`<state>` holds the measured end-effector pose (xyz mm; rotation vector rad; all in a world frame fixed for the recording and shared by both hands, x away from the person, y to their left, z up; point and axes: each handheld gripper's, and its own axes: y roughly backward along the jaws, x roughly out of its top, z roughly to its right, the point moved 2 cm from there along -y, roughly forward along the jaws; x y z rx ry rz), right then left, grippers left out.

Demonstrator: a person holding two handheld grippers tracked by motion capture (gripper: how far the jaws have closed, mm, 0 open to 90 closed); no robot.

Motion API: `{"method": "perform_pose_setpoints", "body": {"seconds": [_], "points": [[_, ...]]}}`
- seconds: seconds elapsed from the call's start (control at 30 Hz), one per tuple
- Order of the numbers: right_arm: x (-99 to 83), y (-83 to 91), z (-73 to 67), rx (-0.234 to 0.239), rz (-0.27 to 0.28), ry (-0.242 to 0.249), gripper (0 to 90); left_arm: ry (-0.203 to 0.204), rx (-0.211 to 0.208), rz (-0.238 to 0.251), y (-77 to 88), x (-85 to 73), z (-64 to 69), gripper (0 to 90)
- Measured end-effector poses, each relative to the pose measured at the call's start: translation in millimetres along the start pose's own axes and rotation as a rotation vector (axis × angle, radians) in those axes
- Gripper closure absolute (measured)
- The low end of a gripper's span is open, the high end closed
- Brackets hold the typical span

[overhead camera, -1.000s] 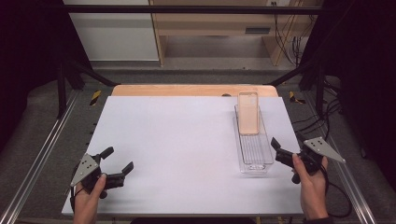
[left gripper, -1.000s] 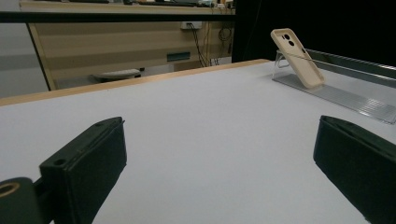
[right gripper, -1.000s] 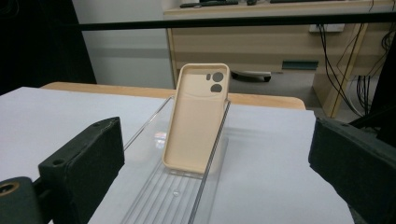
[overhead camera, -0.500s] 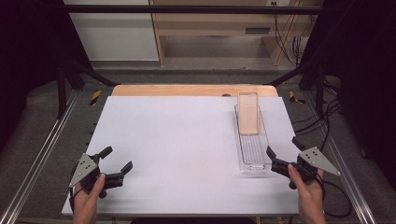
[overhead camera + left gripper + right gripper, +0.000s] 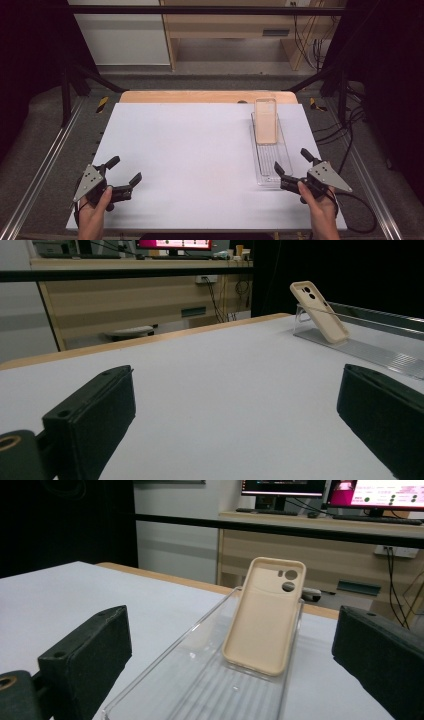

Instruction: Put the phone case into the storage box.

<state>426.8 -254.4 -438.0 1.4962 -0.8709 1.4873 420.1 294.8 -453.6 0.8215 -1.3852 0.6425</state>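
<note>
Right gripper shifted inward since a second ago — now at the near end of the clear tray, jaws spread, empty. Beige phone case propped at the tray's far end, untouched. Left gripper unmoved, spread, idle — approach to the case apparently under way.
</note>
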Motion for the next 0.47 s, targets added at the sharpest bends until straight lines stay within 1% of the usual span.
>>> {"method": "perform_pose_setpoints", "body": {"seconds": [0.17, 0.33, 0.47], "points": [[-6.7, -8.1, -8.4, 0.019, 0.010, -0.012, 2.9, -0.002, -0.006, 0.007, 0.2, 0.4, 1.5, 1.7], [-11.5, -12.8, -13.2, 0.049, -0.009, -0.006, 3.3, -0.016, -0.022, 0.012, 0.4, 1.2, 5.0, 1.7], [-14.9, -12.1, -12.9, 0.060, -0.026, -0.007, 3.6, -0.026, -0.032, 0.013, -1.4, 1.8, 7.5, 1.6]]}}
